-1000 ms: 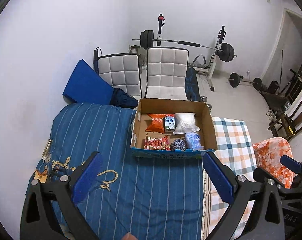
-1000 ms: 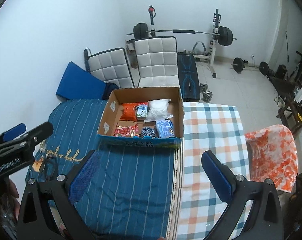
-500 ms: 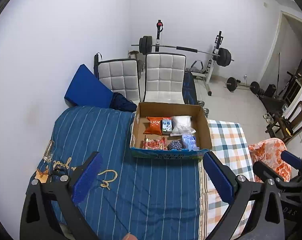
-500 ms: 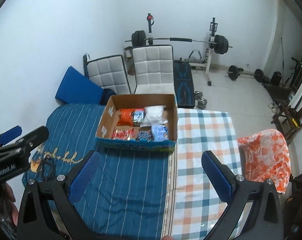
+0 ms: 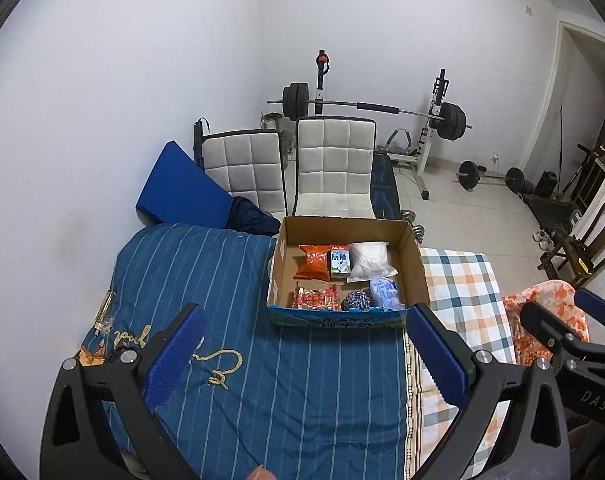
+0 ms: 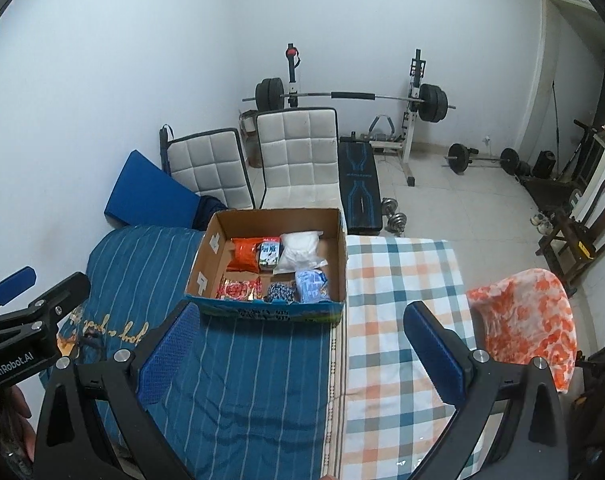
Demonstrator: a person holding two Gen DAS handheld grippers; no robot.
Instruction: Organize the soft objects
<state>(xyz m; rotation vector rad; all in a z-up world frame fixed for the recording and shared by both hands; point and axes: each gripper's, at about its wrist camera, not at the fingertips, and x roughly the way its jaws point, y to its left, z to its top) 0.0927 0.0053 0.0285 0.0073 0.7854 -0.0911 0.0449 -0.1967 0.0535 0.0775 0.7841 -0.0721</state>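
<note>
Soft objects sit inside the cardboard box (image 5: pixel 416 268): orange snack bag (image 5: pixel 313 262), milk carton (image 5: pixel 339 263), white bag (image 5: pixel 368 258), red packet (image 5: pixel 316 299), yarn ball (image 5: pixel 355 301), blue pouch (image 5: pixel 386 291). Box rests on the blue striped blanket (image 5: pixel 206 276), checked blanket (image 6: pixel 398 280) just right of it. Left gripper (image 5: pixel 302 344) spread wide, holding nothing, near side of box. Right gripper (image 6: pixel 302 340) likewise splayed, empty. Orange floral cloth (image 6: pixel 530 312) well right of box.

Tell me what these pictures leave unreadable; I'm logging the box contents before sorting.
- Cardboard box: in both views its near wall hides the lower part of the front-row items, such as the red packet and the yarn ball.
- Milk carton: smaller print is too small to read.
- Small object at the blue blanket's left edge: too small to identify.
</note>
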